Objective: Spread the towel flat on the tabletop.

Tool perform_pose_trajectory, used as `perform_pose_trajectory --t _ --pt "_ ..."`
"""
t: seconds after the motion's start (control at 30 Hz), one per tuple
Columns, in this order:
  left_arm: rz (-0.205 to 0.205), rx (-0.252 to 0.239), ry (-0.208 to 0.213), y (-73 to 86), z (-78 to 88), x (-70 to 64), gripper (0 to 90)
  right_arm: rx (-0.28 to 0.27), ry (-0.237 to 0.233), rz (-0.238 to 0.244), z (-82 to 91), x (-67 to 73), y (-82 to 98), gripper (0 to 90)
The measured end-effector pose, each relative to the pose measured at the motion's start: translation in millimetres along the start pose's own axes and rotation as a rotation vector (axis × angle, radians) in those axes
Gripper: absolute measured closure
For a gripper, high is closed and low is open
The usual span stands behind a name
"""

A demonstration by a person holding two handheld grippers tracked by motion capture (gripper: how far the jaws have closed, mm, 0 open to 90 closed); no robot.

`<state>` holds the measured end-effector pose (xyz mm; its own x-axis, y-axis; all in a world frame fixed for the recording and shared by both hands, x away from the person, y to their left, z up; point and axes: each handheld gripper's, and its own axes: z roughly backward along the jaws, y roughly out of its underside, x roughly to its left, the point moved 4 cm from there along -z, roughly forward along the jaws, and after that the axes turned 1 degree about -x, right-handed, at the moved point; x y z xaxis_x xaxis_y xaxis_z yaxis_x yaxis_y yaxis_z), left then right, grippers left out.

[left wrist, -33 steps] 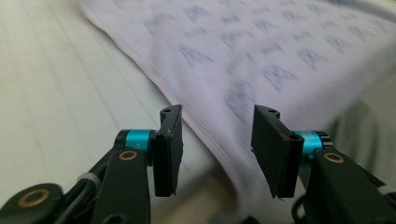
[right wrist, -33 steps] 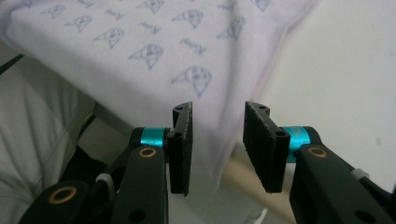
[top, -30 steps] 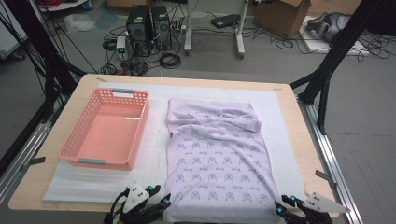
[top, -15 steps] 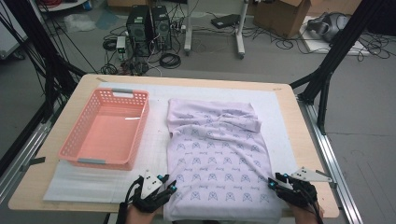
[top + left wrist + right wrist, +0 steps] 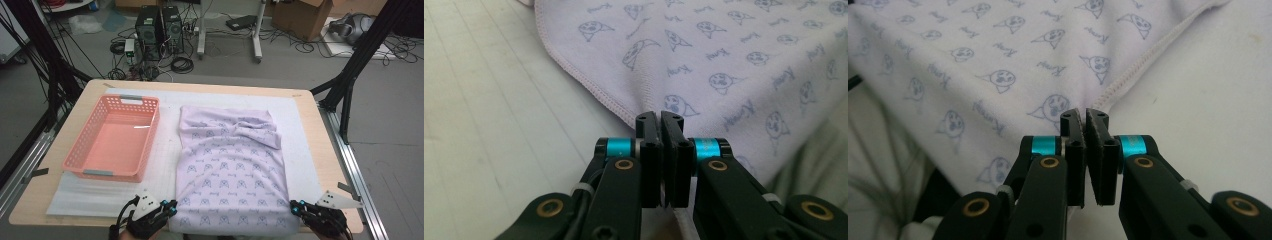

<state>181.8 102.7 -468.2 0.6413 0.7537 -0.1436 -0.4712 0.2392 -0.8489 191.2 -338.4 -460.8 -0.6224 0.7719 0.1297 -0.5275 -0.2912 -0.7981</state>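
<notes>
Both tools have come in from the table's near edge to the near corners of the pale lilac printed cotton cloth point(image 5: 231, 170), and their jaws have just been closing. Your left tool point(image 5: 660, 117) now pinches the near left corner of that cloth, with the stitched hem running into the closed jaws; your right tool point(image 5: 1084, 116) is clamped the same way on the near right corner. The cloth lies flat on the white foam mat point(image 5: 165, 150) covering the wooden table point(image 5: 320, 130), just right of the empty salmon-pink plastic basket point(image 5: 114, 140), its far end already turned back in a rumpled fold. You appear to be at the grasp step of a fold. Next, judge on lifting both corners together, level, and carrying them toward the far end, keeping the hem taut so neither corner slips.
</notes>
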Motion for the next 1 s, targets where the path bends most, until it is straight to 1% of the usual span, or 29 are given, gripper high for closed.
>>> perform_pose_trajectory --t 0.07,0.1,0.13,0.17,0.2,0.23,0.27,0.3,0.37,0.4,0.47,0.53,0.57,0.6,0.63,0.67,0.7,0.73,0.77,0.8,0.83,0.87,0.9,0.93,0.97,1.0 --pt "-0.008 -0.011 0.014 4.3 7.1 -4.9 86.0 -0.006 -0.022 0.003 8.4 7.7 4.6 85.8" --pt "-0.010 -0.020 0.023 5.1 8.3 -6.0 84.7 -0.006 -0.033 0.003 10.5 10.4 6.4 83.5" --pt "-0.008 -0.031 0.023 4.3 7.7 -5.7 79.6 -0.007 -0.032 -0.002 11.3 11.4 7.5 77.4" --pt "-0.003 -0.041 0.019 2.3 5.4 -4.0 67.7 -0.010 -0.017 -0.012 11.2 10.8 7.2 65.4" --pt "0.012 -0.051 0.015 -0.4 2.7 -1.8 57.1 -0.020 -0.006 -0.031 9.7 8.1 5.8 62.2" --pt "0.022 -0.065 0.012 -3.4 0.2 0.6 54.1 -0.030 0.001 -0.040 8.5 5.4 4.2 61.1" --pt "0.024 -0.076 -0.001 -6.7 -2.7 3.1 51.3 -0.033 0.013 -0.043 7.0 3.5 2.7 60.0" --pt "0.023 -0.077 -0.014 -9.9 -6.2 6.3 49.7 -0.033 0.025 -0.042 5.1 1.9 1.4 59.9" --pt "0.048 -0.075 -0.035 -15.5 -14.9 14.7 48.6 -0.033 0.045 -0.044 1.1 -1.2 -1.0 59.3" --pt "0.069 -0.066 -0.037 -18.0 -20.0 18.7 47.8 -0.035 0.052 -0.045 -1.2 -4.0 -2.3 59.1" --pt "0.106 -0.052 -0.028 -22.4 -31.2 24.9 47.7 -0.032 0.072 -0.056 -6.7 -9.7 -5.0 58.1" --pt "0.120 -0.029 -0.025 -24.5 -42.0 28.2 47.4 -0.020 0.080 -0.061 -11.9 -15.7 -6.5 57.5" --pt "0.122 -0.015 -0.030 -24.4 -47.6 29.5 47.5 -0.010 0.083 -0.076 -15.8 -18.9 -7.1 57.3" --pt "0.126 0.007 -0.032 -23.6 -52.2 30.6 47.6 -0.009 0.089 -0.075 -18.9 -21.9 -7.7 57.2" --pt "0.120 0.002 -0.044 -24.7 -52.2 30.2 49.6 -0.004 0.089 -0.079 -21.6 -23.8 -8.2 57.3" --pt "0.101 0.015 -0.044 -24.0 -52.8 29.3 56.3 0.001 0.087 -0.080 -24.6 -24.9 -8.6 57.6" --pt "0.066 0.021 -0.072 -23.1 -52.3 27.9 65.8 0.012 0.088 -0.082 -27.1 -25.8 -8.7 58.4" --pt "0.054 0.028 -0.078 -22.8 -51.9 27.8 81.2 0.020 0.085 -0.082 -30.2 -26.3 -8.5 62.0" --pt "0.063 0.034 -0.076 -23.2 -51.5 28.4 85.3 0.022 0.096 -0.070 -31.8 -26.6 -8.4 67.8" --pt "0.071 0.041 -0.079 -24.0 -50.7 29.2 86.4 0.024 0.107 -0.064 -31.5 -27.7 -8.5 73.4" --pt "0.069 0.046 -0.096 -24.1 -48.5 30.0 86.8 0.029 0.093 -0.073 -30.6 -28.6 -8.6 86.0" --pt "0.066 0.044 -0.116 -23.2 -45.0 32.4 87.0 0.030 0.065 -0.081 -29.9 -28.4 -8.2 86.9" --pt "0.088 0.036 -0.118 -21.9 -40.6 36.1 87.0 0.033 0.069 -0.068 -29.1 -27.7 -7.7 87.3" --pt "0.111 0.036 -0.111 -20.6 -35.9 40.0 87.0 0.034 0.071 -0.060 -28.2 -26.5 -7.4 87.5" --pt "0.121 0.036 -0.104 -18.9 -30.1 42.9 87.0 0.032 0.070 -0.056 -27.5 -25.8 -7.1 87.7" --pt "0.122 0.038 -0.102 -17.7 -27.1 43.2 86.9 0.027 0.056 -0.056 -26.6 -24.7 -7.0 87.8"
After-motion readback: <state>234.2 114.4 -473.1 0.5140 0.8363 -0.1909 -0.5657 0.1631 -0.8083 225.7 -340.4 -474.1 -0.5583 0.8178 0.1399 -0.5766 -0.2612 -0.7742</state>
